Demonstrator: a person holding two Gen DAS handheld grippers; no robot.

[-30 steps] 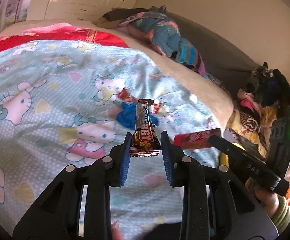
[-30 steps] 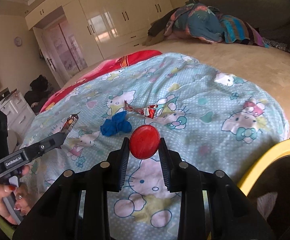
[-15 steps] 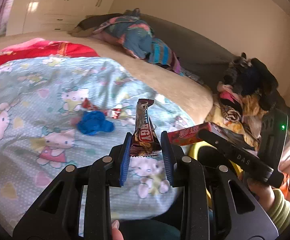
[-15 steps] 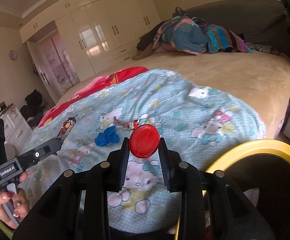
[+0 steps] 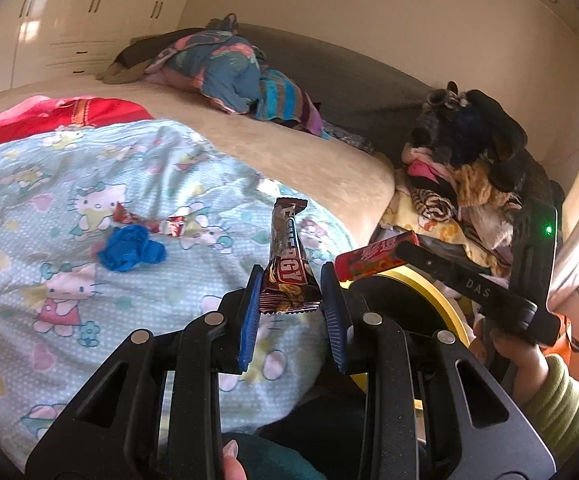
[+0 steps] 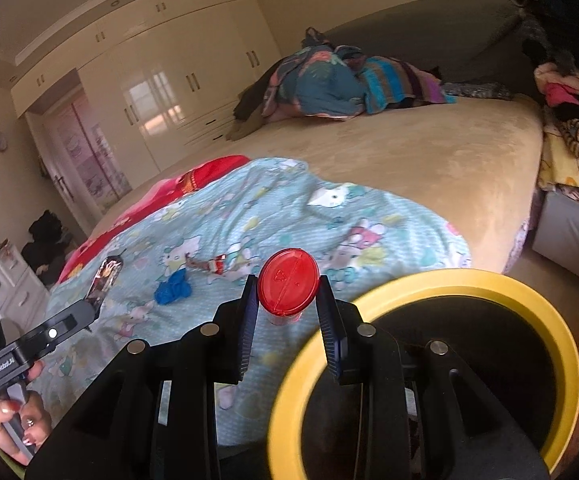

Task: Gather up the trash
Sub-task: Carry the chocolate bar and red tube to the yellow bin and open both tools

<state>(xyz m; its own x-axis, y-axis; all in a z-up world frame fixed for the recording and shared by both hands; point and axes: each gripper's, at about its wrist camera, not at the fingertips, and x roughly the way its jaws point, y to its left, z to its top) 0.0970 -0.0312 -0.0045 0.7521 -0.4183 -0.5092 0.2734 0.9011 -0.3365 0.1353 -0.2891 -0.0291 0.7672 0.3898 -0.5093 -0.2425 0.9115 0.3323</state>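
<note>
My left gripper [image 5: 289,300] is shut on a brown energy-bar wrapper [image 5: 287,264] held upright above the bed's near edge; the wrapper also shows in the right wrist view [image 6: 105,280]. My right gripper [image 6: 287,300] is shut on a red tube-shaped container [image 6: 287,282], seen from the side in the left wrist view [image 5: 375,256], just left of the yellow-rimmed black bin [image 6: 489,280], whose rim also shows in the left wrist view [image 5: 441,300]. A crumpled blue scrap [image 5: 131,248] and a red foil wrapper [image 5: 149,222] lie on the Hello Kitty blanket [image 5: 69,200].
The bed carries a beige cover [image 6: 409,160] with piled clothes [image 6: 329,80] at its far side. A heap of clothes and plush items [image 5: 465,168] stands beside the bin. Cream wardrobes [image 6: 161,80] line the far wall.
Both grippers have drawn back from the bed toward the bin, holding their items. The bin's yellow rim has come far more into both views, and the blanket trash looks farther away.
</note>
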